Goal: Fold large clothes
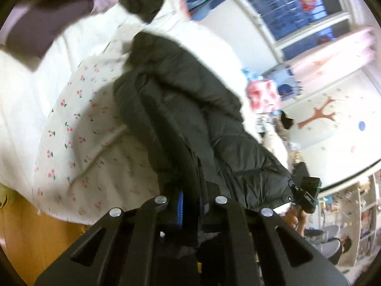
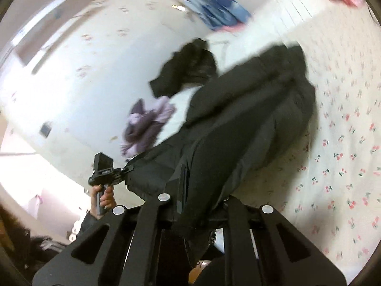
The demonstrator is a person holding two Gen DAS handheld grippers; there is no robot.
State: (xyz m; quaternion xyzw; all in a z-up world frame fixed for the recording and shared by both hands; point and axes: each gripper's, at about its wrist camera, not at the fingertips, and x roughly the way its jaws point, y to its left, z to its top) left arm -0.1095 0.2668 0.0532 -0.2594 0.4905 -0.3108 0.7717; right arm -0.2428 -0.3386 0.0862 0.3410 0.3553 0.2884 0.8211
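Observation:
A large black puffer jacket (image 1: 190,109) (image 2: 250,109) lies lengthwise on the bed, with its near hem lifted off the sheet. My left gripper (image 1: 193,197) is shut on one end of that hem, and the dark fabric is bunched between its fingers. My right gripper (image 2: 190,190) is shut on the other end of the hem, with cloth hanging down between its fingers. In each wrist view the opposite gripper shows, held in a hand and clamped on the jacket's corner: the right gripper (image 1: 307,197) and the left gripper (image 2: 104,171).
The bed has a white cherry-print sheet (image 1: 78,128) (image 2: 345,155). A purple garment (image 1: 47,19) (image 2: 145,124) and another black garment (image 2: 190,69) lie at the far end, with blue clothes (image 2: 214,7) beyond. Wooden floor (image 1: 35,233) borders the bed, and shelves (image 1: 357,214) stand at the right.

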